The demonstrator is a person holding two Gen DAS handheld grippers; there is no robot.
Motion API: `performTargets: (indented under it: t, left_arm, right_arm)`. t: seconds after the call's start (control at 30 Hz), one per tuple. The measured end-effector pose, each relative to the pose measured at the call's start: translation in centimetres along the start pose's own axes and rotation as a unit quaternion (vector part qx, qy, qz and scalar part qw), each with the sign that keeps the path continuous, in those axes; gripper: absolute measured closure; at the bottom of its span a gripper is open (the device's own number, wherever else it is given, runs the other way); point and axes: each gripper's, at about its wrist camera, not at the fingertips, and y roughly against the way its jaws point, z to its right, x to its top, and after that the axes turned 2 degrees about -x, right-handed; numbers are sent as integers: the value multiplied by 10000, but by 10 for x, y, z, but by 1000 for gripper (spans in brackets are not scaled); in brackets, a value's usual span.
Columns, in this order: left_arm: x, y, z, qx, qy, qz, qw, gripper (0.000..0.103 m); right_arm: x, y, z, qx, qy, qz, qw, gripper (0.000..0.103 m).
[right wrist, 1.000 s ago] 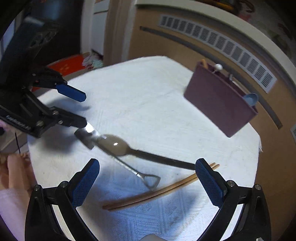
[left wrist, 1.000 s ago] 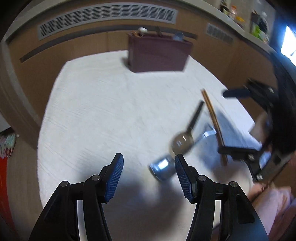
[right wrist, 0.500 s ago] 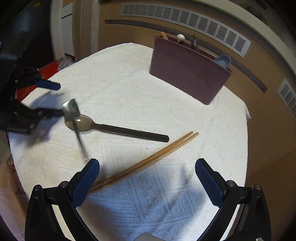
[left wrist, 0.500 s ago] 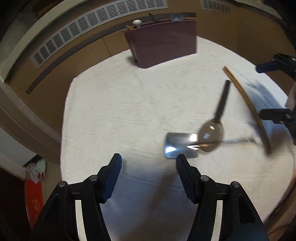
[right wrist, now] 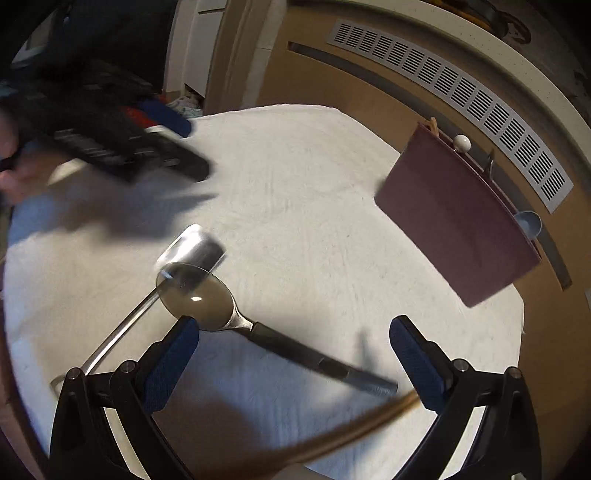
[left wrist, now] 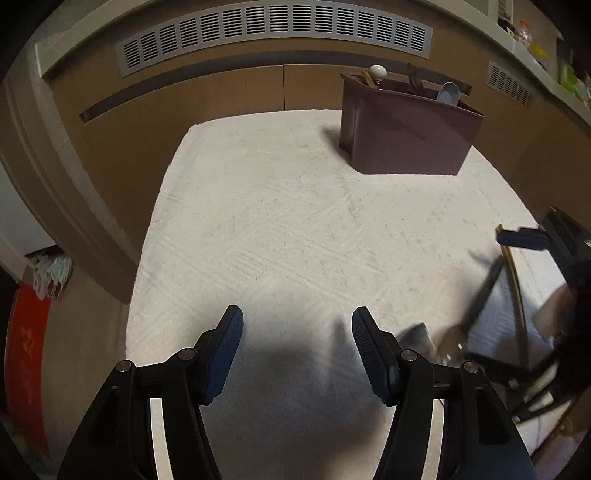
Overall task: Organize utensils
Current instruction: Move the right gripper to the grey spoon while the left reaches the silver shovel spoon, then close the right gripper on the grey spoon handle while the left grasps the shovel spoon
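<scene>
On the white cloth (right wrist: 332, 206) lies a spoon (right wrist: 199, 299) with a black handle (right wrist: 314, 358). Its bowl rests on a small steel shovel-shaped scoop (right wrist: 195, 247). A pair of wooden chopsticks (right wrist: 351, 432) lies blurred at the near edge. My right gripper (right wrist: 295, 358) is open and low over the spoon, the handle lying between its fingers (right wrist: 173, 354) without touching them. My left gripper (left wrist: 297, 350) is open over bare cloth, holding nothing, left of the scoop (left wrist: 417, 336). A maroon utensil holder (left wrist: 406, 140) stands at the back with several utensils in it.
A wooden wall with a vent grille (left wrist: 273, 29) runs close behind the holder. The cloth's left edge (left wrist: 147, 258) drops to the floor, where a red object (left wrist: 26, 354) stands. A hand (right wrist: 14, 177) and the blurred left gripper (right wrist: 129, 155) hover at upper left in the right wrist view.
My left gripper has drawn away to the left from the scoop and spoon. The scoop has swung round under the spoon's bowl. My right gripper has come down over the spoon's handle.
</scene>
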Motion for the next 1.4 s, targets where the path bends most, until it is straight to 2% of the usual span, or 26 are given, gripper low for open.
performTargets:
  t: [0.13,0.23,0.27,0.3,0.47,0.6,0.7,0.8,0.9,1.03,1.13,1.2,1.23,1.33,1.37,1.4]
  left_arm:
    - [-19,4,12,-609,314,-387,9969,41]
    - [-29,-6,29,-1081,453,-807,9898,41]
    - [-31,-8,36,-1087,421,-819,9898,40]
    - [-29,-8,44,-962,287,-747,9921,40]
    - [-18,-17,70,-977,107,-671,9929,40]
    - [-20,-21,96,-490,-665,-465,9955,41]
    - [-27,-18,92,-241,-980,-331,9943,41]
    - [-32,-11,75,-37,-1008,-263,9945,41]
    - [-34,-8,53,-24,-893,-233,9957,43]
    - [-34,-4,31,393,-849,-160,9955,46]
    - [-33,-3,11,444,-566,-184,9972,46]
    - [-35,0,-3,382,-273,-202,9987,46]
    - [-36,1,-8,257,-110,-235,9993,46]
    - [-40,3,-19,-263,398,-402,9981,46]
    - [-42,5,-18,-378,482,-430,9972,46]
    - [-43,7,-16,-440,526,-433,9967,46]
  right_arm:
    - [10,-26,32,-205,-570,-149,9981,1]
    - [5,-40,60,9,-1227,-320,9919,1]
    - [3,-43,68,121,-1416,-370,9892,1]
    - [0,-46,73,240,-1575,-410,9864,1]
    - [-9,-49,84,564,-1921,-500,9785,1]
    - [-9,-49,84,572,-1961,-578,9772,1]
    - [-11,-47,83,577,-2039,-707,9747,0]
    - [-9,-48,82,524,-2131,-892,9715,0]
    - [-6,-50,78,507,-2041,-1008,9724,0]
    - [7,-44,59,754,-1452,-681,9842,2]
    - [20,-36,35,717,-693,-355,9944,14]
    - [30,-38,18,813,-183,-234,9962,35]
    - [34,-41,14,898,-77,-260,9956,37]
    - [50,-51,16,1304,-147,-381,9906,50]
    - [54,-55,19,1526,-250,-455,9869,63]
    - [55,-55,21,1586,-337,-486,9856,69]
